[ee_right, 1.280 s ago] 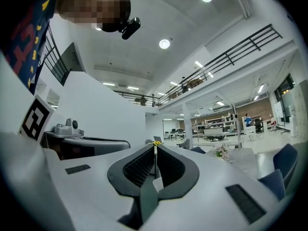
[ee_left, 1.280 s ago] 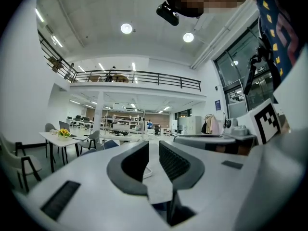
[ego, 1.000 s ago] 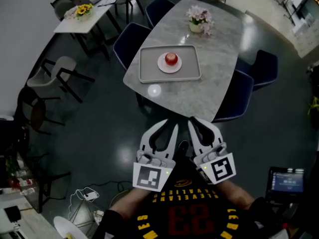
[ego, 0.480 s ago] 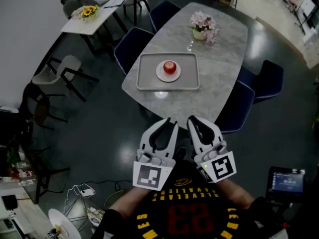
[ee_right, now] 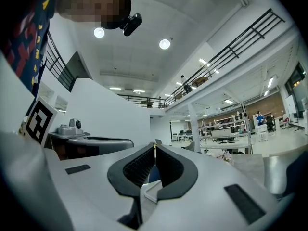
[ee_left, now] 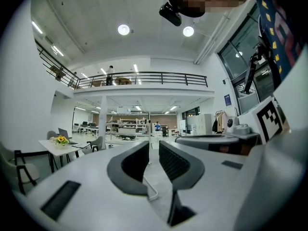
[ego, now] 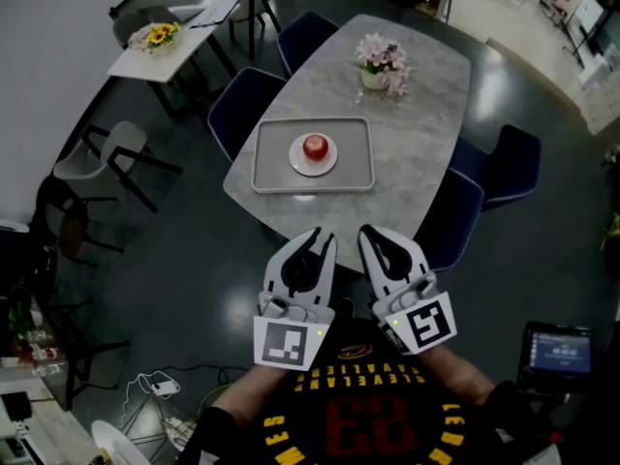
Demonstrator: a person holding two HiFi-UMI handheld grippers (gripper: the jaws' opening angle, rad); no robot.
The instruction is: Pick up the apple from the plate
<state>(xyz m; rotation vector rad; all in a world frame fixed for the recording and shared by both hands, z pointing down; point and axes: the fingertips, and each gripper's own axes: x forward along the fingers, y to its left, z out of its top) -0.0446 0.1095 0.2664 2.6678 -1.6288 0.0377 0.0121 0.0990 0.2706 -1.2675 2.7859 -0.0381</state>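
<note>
Table (ego: 426, 134): tray sits near its near-left edge, flower vase (ego: 374, 77) beyond; open room above
Tray (ego: 269, 158): raised rim rings the plate
Left gripper (ego: 325, 236): jaws a narrow slit apart, empty, well short of table
Right gripper (ego: 373, 231): jaw tips touching, empty
Plate (ego: 298, 160): centred in tray
Apple (ego: 314, 146): on plate; likely firm, smooth, roundish; grip across its widest middle

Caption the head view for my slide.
Red apple on a round white plate in a grey tray on a grey table; left gripper and right gripper well short.
</note>
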